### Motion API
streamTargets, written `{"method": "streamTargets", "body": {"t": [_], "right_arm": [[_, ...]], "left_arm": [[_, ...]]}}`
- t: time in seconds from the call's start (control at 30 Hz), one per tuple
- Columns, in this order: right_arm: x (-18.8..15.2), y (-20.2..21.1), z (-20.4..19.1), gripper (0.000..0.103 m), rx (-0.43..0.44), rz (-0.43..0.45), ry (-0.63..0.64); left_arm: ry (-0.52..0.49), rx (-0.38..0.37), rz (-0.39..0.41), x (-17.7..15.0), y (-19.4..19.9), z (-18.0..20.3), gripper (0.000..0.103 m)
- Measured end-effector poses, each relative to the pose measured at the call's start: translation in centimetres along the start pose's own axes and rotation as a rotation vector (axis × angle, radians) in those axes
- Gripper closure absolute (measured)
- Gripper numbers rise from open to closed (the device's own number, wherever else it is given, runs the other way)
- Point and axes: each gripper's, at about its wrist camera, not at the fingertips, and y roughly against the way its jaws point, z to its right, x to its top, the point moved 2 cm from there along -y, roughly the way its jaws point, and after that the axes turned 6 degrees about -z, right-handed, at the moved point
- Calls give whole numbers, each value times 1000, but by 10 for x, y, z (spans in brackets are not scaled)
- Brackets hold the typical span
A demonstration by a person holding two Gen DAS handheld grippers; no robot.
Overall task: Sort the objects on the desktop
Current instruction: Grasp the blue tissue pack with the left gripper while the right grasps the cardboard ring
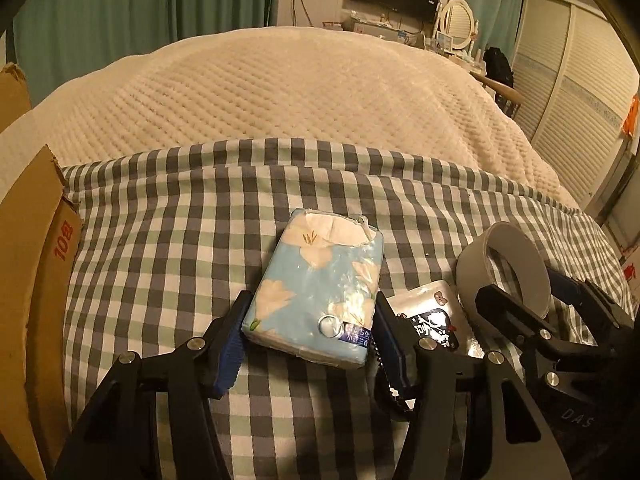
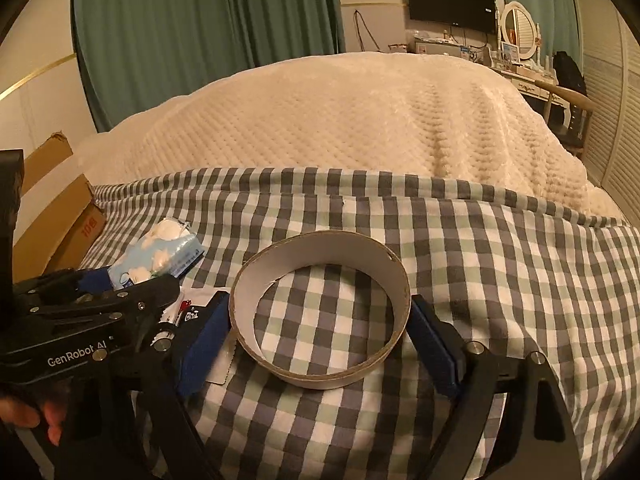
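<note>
A light blue tissue pack [image 1: 316,292] with white flowers lies on the checked cloth [image 1: 168,240]. My left gripper [image 1: 306,332] has its blue pads against both sides of the pack's near end. A grey tape roll [image 2: 320,308] stands flat on the cloth between my right gripper's [image 2: 320,340] blue pads, which touch its sides. The roll also shows in the left wrist view [image 1: 504,272], with the right gripper [image 1: 532,300] around it. A small white and black sachet [image 1: 432,316] lies between pack and roll. The tissue pack shows at the left of the right wrist view [image 2: 160,256].
An open cardboard box [image 1: 36,264] stands at the left edge of the cloth, also in the right wrist view [image 2: 68,220]. A cream waffle blanket [image 1: 296,92] covers the bed beyond. A dresser with mirror [image 2: 520,32] and louvred wardrobe doors [image 1: 580,92] stand at the far right.
</note>
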Motion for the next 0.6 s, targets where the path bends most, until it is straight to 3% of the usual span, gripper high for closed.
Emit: {"method": "streamTargets", "body": {"t": [0.3, 0.6], "right_arm": [[-2, 1, -4, 17, -24, -6, 16], [10, 30, -6, 18, -34, 71, 32]], "left_arm": [[10, 1, 6, 1, 6, -3, 44], [3, 7, 25, 5, 12, 0, 44]]}}
